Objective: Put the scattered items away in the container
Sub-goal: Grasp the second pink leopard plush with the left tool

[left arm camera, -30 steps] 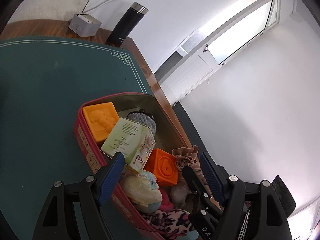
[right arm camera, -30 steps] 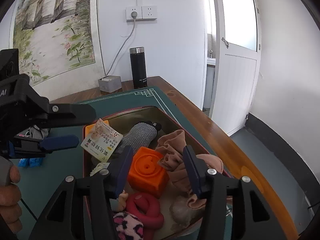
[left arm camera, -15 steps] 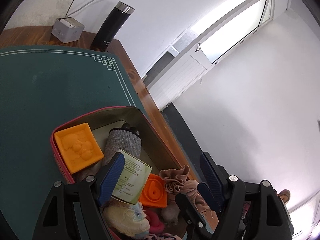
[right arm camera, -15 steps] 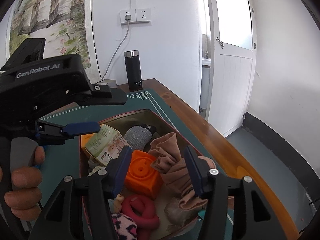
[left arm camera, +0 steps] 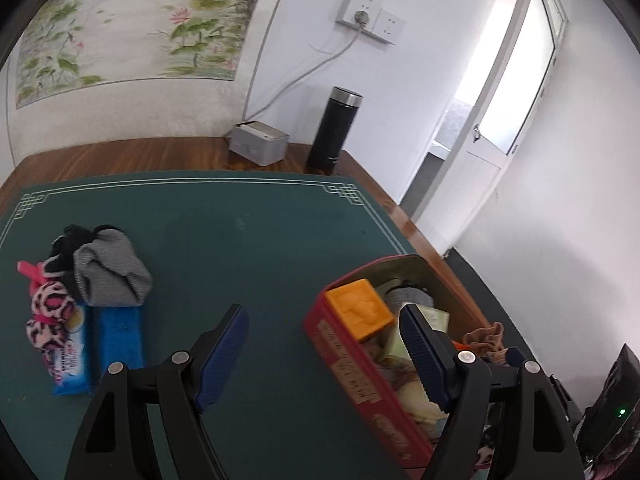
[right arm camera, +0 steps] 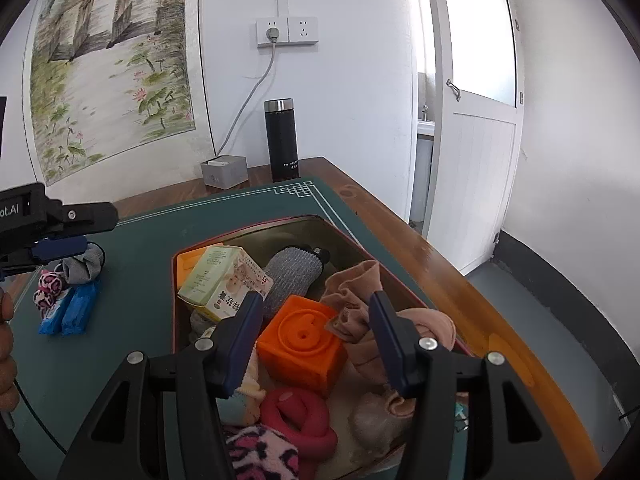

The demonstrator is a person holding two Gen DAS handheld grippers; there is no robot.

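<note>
While red tin (right arm camera: 400, 294) on worktop already holds orange blocks, green carton, socks, step in hand looks like reach for leftovers: left tongs (left arm camera: 322, 354) spread, nothing between, over bare green mat (left arm camera: 224, 220); right tongs (right arm camera: 316, 338) spread, empty, hovering over orange block (right arm camera: 300, 338) in tin. Grey sock (left arm camera: 112, 270), leopard-print plush (left arm camera: 48, 312), two blue packets (left arm camera: 116, 334) lie clustered on mat, well apart from tin. Next: swing left tongs onto that cluster, close on one item
</note>
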